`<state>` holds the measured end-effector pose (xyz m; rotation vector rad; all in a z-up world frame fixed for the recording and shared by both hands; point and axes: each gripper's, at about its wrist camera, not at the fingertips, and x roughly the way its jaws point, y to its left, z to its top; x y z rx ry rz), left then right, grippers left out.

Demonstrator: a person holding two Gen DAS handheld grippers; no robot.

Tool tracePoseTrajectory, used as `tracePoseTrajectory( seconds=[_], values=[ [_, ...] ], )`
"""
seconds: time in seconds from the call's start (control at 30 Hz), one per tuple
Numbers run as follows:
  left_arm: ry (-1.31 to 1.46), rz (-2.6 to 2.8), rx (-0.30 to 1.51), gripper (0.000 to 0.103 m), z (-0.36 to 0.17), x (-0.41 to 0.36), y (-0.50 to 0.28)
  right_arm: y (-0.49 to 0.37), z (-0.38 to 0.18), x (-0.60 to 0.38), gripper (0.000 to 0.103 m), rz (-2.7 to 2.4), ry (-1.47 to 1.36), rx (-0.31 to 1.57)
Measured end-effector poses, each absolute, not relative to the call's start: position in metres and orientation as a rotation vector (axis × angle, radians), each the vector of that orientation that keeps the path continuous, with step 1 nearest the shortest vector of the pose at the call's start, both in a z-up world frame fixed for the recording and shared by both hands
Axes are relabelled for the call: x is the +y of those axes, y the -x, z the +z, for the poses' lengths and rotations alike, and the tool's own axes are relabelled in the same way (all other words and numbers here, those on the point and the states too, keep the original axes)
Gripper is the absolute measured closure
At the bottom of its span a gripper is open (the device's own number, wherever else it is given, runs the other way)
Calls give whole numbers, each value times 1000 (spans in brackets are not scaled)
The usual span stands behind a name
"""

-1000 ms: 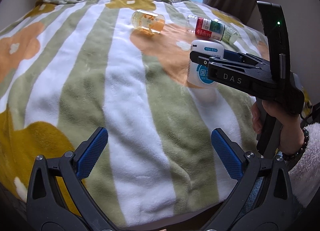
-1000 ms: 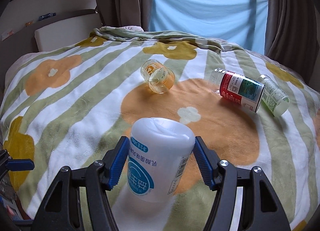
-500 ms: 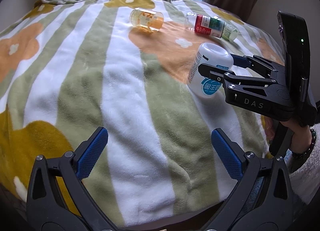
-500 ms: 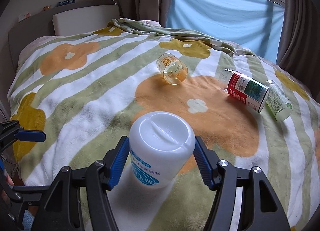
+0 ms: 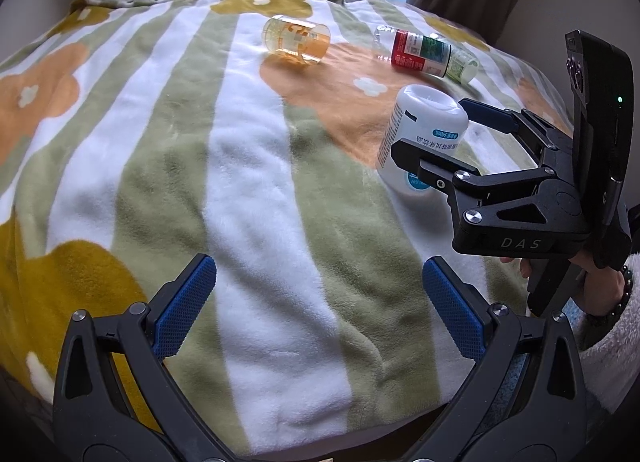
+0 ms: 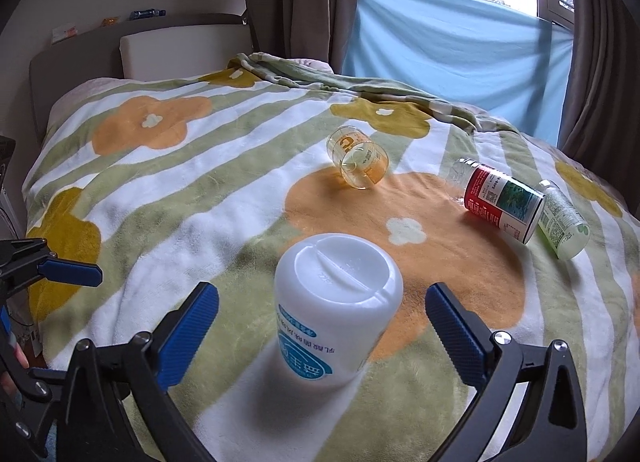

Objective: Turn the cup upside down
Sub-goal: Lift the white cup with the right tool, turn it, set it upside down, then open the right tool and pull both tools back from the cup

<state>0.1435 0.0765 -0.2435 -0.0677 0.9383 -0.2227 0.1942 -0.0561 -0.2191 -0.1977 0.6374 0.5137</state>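
A white plastic cup with a blue label (image 6: 338, 310) stands upside down on the striped flower blanket (image 6: 200, 198), base up, leaning slightly. My right gripper (image 6: 322, 326) is open, its blue pads apart from the cup on both sides. In the left wrist view the cup (image 5: 424, 134) sits between the right gripper's fingers (image 5: 492, 118). My left gripper (image 5: 316, 302) is open and empty above the blanket's near edge (image 5: 280, 222).
A clear orange-printed glass (image 6: 358, 160) lies on its side farther back, also in the left wrist view (image 5: 296, 38). A red-labelled bottle (image 6: 500, 202) and a green bottle (image 6: 564, 222) lie at the right. Curtains and a blue sheet hang behind the bed.
My right gripper has opened and let go of the white cup, which now stands inverted on the blanket. The left gripper has stayed open and nearly still.
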Motion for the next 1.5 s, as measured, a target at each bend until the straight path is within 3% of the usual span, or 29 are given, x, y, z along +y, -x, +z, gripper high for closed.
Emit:
tracePoseTrajectory(
  seconds=[0.33, 0.57, 0.83, 1.1, 1.5],
  values=[
    [41, -205, 924, 1, -244, 75, -141, -188, -209, -60, 0, 510, 169, 620],
    [20, -174, 872, 0, -231, 76, -124, -158, -165, -75, 0, 500, 117, 579],
    [132, -152, 675, 0, -128, 85, -102, -92, -71, -100, 0, 387, 120, 489],
    [49, -74, 440, 0, -18, 68, -64, -47, 11, -136, 0, 140, 79, 351],
    [38, -51, 304, 0, 12, 45, -29, -20, 26, -165, 0, -8, 17, 255]
  ],
)
